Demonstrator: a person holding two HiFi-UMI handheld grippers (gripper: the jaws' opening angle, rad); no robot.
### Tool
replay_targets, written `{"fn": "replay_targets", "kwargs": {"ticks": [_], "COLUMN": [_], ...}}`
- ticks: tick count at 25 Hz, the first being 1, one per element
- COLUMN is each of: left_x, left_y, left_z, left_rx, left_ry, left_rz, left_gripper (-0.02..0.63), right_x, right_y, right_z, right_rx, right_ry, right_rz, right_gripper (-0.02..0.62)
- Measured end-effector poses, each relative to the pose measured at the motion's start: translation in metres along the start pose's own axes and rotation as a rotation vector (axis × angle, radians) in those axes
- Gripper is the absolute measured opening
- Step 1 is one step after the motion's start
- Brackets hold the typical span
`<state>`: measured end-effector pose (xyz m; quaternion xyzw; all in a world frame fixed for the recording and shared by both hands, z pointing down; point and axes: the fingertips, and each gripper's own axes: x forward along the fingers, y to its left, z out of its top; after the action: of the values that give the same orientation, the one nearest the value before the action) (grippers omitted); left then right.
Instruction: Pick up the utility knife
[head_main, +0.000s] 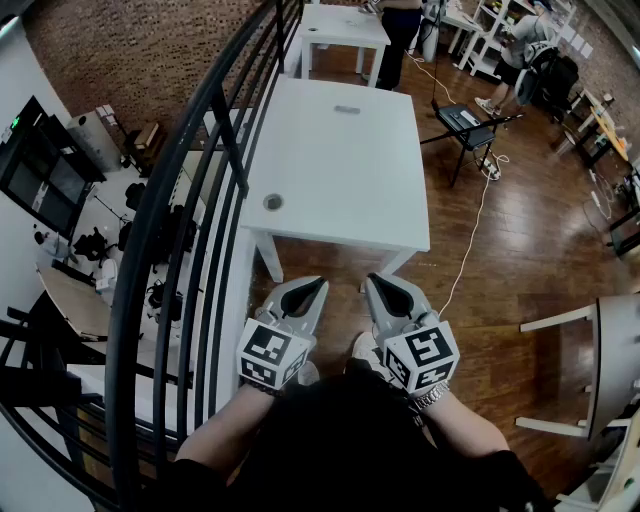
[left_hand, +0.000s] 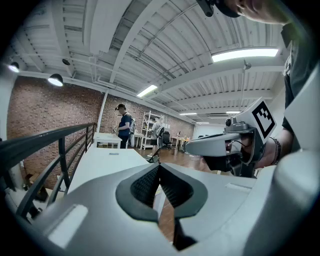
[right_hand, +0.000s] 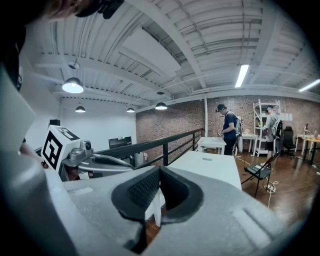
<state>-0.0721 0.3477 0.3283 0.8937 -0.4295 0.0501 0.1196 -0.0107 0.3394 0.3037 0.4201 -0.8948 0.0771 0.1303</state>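
Note:
A small grey object, probably the utility knife (head_main: 346, 109), lies flat near the far end of the long white table (head_main: 340, 230). It is a tiny grey mark in the left gripper view (left_hand: 114, 153) and in the right gripper view (right_hand: 206, 159). My left gripper (head_main: 321, 281) and right gripper (head_main: 371, 278) hang side by side just short of the table's near edge, both pointing at it. Each has its jaws together with nothing between them (left_hand: 159, 166) (right_hand: 159, 169). The knife is a full table length away from both.
A black metal railing (head_main: 200, 200) runs along the table's left side. A round cable hole (head_main: 272, 202) sits in the tabletop at near left. Beyond are a second white table (head_main: 340, 25), a standing person (head_main: 400, 30), a folding chair (head_main: 462, 122) and a floor cable (head_main: 470, 230).

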Motion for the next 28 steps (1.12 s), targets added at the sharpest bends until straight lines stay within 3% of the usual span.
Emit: {"fn": "replay_targets", "kwargs": {"ticks": [9,17,28], "left_x": [0.040,0.113,0.217], "left_y": [-0.005,-0.012,0.013], "left_z": [0.002,0.030,0.066], "left_rx": [0.034,0.085,0.143], "left_ry": [0.035,0.051,0.096], "left_rz": [0.035,0.084,0.118], "left_gripper": [0.012,0.012,0.012], "right_x": [0.007,0.019,0.055], "right_y": [-0.044,-0.125,-0.225], "right_z": [-0.002,0.010,0.017], "right_rx": [0.035,0.056,0.112], "right_ry": [-0.036,-0.071,-0.081], "right_rz": [0.039,0.087,0.123], "right_gripper": [-0.008,-0.008,-0.008]}}
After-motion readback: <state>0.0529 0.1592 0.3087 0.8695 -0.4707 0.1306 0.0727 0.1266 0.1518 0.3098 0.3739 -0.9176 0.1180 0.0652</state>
